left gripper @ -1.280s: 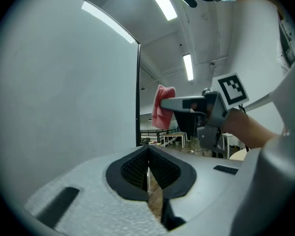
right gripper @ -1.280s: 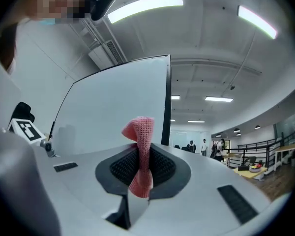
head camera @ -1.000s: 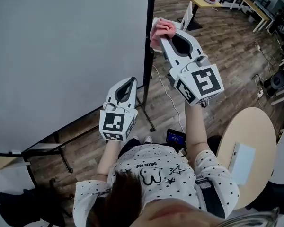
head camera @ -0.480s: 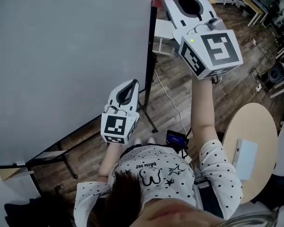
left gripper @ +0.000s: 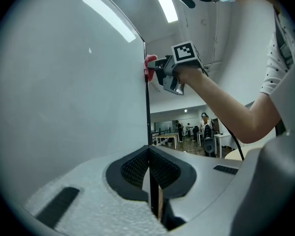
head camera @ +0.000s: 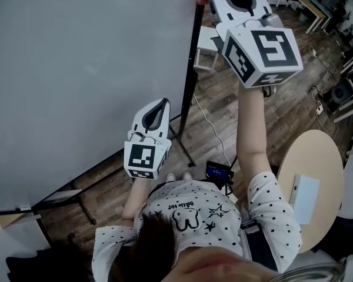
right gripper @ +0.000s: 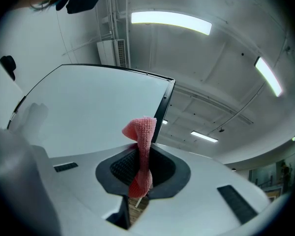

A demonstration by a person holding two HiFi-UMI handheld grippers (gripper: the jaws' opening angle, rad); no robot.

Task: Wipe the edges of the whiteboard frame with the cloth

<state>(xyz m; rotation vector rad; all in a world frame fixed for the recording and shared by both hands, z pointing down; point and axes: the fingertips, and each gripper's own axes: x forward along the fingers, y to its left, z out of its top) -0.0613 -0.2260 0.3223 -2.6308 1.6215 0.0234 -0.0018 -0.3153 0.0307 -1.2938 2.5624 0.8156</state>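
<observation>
Right gripper view shows the right gripper (right gripper: 140,173) clamped on the pink cloth (right gripper: 143,132), which sits against the whiteboard frame (right gripper: 163,107) near its top corner. The stroke probably goes best with firm, even pressure along the black edge. The left gripper (left gripper: 150,168) is closed and empty. The whiteboard surface (head camera: 76,69) is blank, above a wooden floor (head camera: 223,116).
</observation>
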